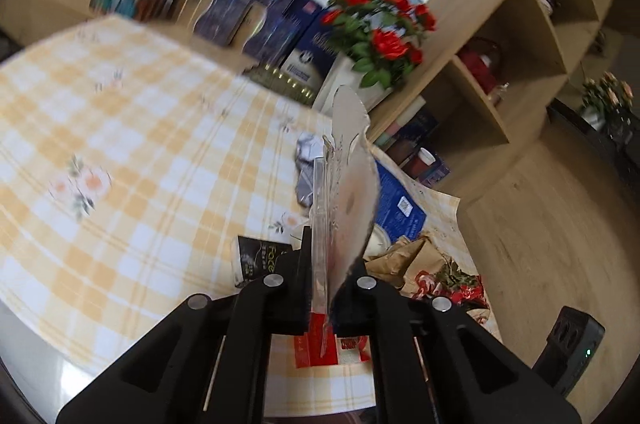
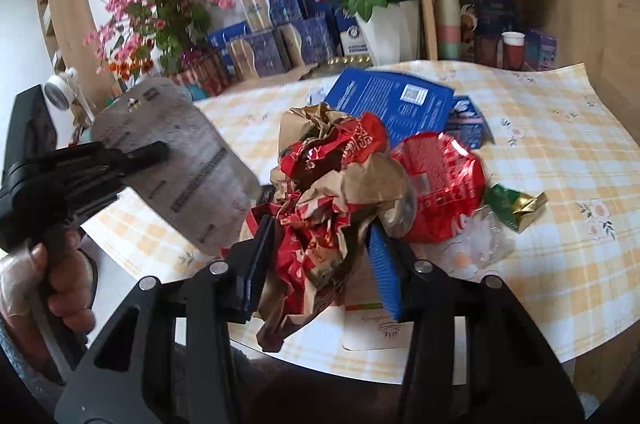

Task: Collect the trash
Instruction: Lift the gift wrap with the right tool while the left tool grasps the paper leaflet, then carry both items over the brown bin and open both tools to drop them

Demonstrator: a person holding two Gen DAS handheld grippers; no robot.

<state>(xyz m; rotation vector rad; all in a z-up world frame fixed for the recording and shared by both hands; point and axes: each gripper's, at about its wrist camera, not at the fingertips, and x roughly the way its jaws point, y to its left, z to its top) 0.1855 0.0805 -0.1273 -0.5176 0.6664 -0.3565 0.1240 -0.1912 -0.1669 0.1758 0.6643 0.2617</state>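
Both claws loaded w/ trash, no bin in view

Left gripper (image 1: 322, 288) clamped shut on a flat grey card pack (image 1: 352, 180), lifted off the table (image 1: 120, 112). Right gripper (image 2: 320, 264) squeezes a crumpled red-brown paper bag (image 2: 332, 192). Next, prob.: carry both to a bin; blue box (image 2: 392, 104), red lid (image 2: 440, 180), green wrapper (image 2: 516, 204) remain on the table. Vase (image 2: 390, 32) holds roses.

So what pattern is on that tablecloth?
Yellow-and-white checks with small flower prints on the tablecloth; clearest in the left wrist view.

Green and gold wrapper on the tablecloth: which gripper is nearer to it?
Right. The right gripper, shut on crumpled red-brown paper, sits just left of the wrapper; the left gripper holds a grey card further left.
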